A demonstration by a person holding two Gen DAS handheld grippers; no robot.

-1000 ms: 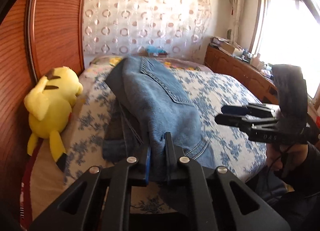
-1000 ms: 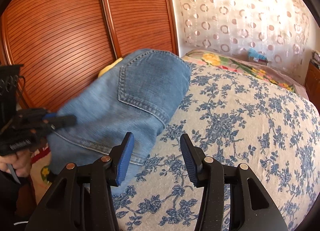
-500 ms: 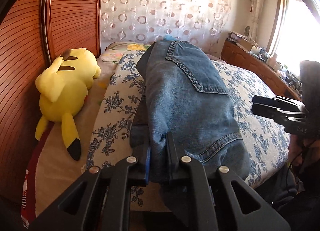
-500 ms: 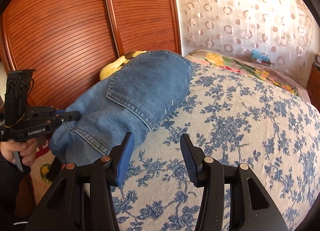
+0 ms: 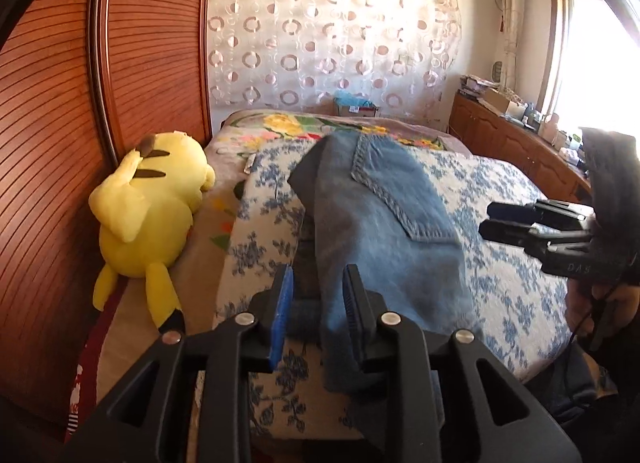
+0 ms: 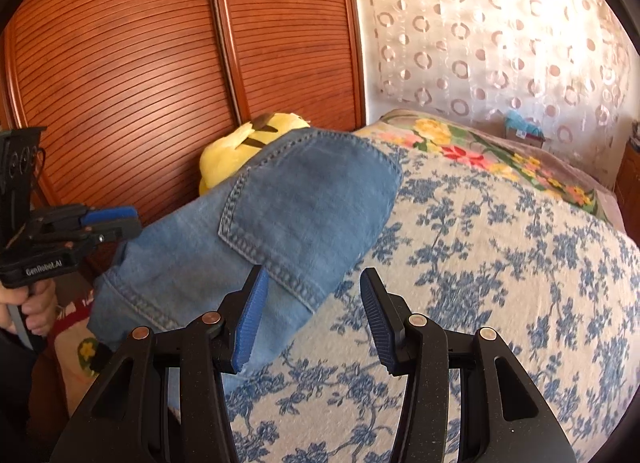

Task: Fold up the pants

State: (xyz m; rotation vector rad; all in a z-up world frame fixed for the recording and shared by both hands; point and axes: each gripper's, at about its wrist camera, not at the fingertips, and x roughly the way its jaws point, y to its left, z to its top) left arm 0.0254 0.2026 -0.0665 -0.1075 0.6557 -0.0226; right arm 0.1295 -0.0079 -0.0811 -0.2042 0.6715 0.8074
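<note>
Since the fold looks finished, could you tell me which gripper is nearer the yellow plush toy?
Left. The left gripper is beside the yellow plush toy; the right gripper is beyond the folded blue jeans.

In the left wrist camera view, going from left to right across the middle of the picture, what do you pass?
Wooden wardrobe door → yellow plush toy → folded jeans on the floral bedspread → right gripper.

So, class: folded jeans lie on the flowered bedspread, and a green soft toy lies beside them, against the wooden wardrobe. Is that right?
Not quite: the soft toy is yellow, not green, as the left wrist view shows. The rest holds: the folded jeans lie on the flowered bedspread, and the toy lies beside them, against the wooden wardrobe.
</note>
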